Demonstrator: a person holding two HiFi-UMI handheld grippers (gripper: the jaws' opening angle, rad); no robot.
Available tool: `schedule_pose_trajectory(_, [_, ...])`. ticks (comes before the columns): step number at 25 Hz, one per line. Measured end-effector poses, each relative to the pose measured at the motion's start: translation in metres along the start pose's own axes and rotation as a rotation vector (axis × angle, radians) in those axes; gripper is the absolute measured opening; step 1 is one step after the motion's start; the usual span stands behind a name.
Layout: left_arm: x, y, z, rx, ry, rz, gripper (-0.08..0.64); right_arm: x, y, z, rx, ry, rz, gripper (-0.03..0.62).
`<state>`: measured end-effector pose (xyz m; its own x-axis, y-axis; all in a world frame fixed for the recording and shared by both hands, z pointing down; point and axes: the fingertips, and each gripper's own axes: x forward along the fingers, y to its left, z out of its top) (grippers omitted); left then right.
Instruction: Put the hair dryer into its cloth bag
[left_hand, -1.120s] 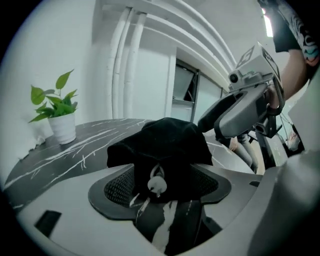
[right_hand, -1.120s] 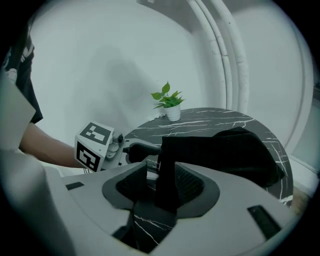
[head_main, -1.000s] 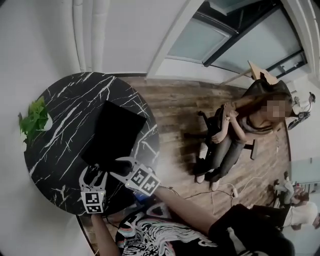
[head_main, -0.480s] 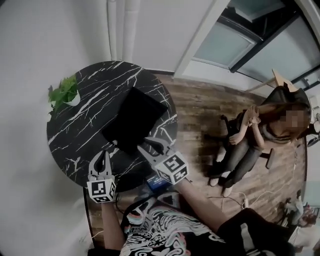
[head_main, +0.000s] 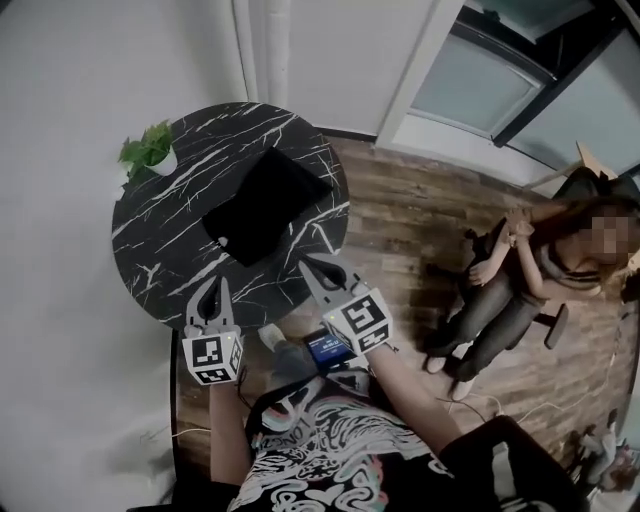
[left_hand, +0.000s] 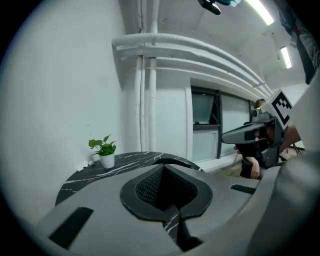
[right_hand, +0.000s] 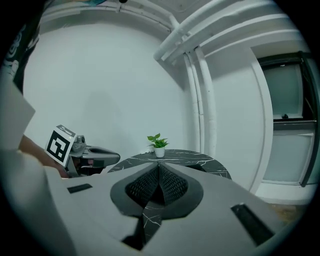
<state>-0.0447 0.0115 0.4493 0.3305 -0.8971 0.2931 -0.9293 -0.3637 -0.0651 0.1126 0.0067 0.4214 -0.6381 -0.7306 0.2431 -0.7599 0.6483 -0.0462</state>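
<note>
A black cloth bag (head_main: 266, 204) lies flat on the round black marble table (head_main: 160, 250). No hair dryer shows in any view. My left gripper (head_main: 211, 288) hovers over the table's near edge, shut and empty. My right gripper (head_main: 313, 266) hangs by the near right edge, just short of the bag; its jaws have just been closing, and they are shut with nothing between them. In the left gripper view the pads (left_hand: 150, 184) meet, and the right gripper (left_hand: 250, 135) shows off to the right. In the right gripper view the pads (right_hand: 172, 184) touch too.
A small potted plant (head_main: 150, 150) stands at the table's far left rim. A person (head_main: 510, 280) sits on a chair on the wooden floor to the right. A white wall with pipes (head_main: 260, 50) stands behind the table. A small blue-lit device (head_main: 328, 348) sits near my body.
Both grippers have drawn back from the bag toward the near table edge and risen. Their jaws, open before, are now shut and empty. The bag stays in place.
</note>
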Motion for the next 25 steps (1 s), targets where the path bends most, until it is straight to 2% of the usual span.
schedule_pose_trajectory(4, [-0.038, -0.042, 0.005, -0.025, -0.032, 0.052, 0.014, -0.047, 0.0, -0.013, -0.005, 0.005, 0.02, 0.023])
schedule_pose_trajectory(9, [-0.079, -0.085, 0.007, 0.044, -0.039, 0.089, 0.014, -0.089, 0.012, -0.017, -0.048, -0.007, 0.039, 0.021])
schedule_pose_trajectory(13, [-0.11, -0.094, 0.003, 0.066, -0.02, 0.17, 0.014, -0.114, 0.027, -0.022, -0.047, -0.01, 0.051, 0.021])
schedule_pose_trajectory(16, [-0.125, -0.093, 0.005, 0.018, -0.039, 0.2, 0.014, -0.126, 0.034, -0.021, -0.048, -0.014, 0.053, 0.02])
schedule_pose_trajectory(21, [-0.132, -0.093, 0.008, -0.028, -0.072, 0.202, 0.014, -0.132, 0.036, -0.02, -0.071, -0.026, 0.053, 0.02])
schedule_pose_trajectory(25, [-0.126, -0.096, 0.005, -0.011, -0.062, 0.187, 0.014, -0.133, 0.033, -0.017, -0.073, -0.021, 0.037, 0.02])
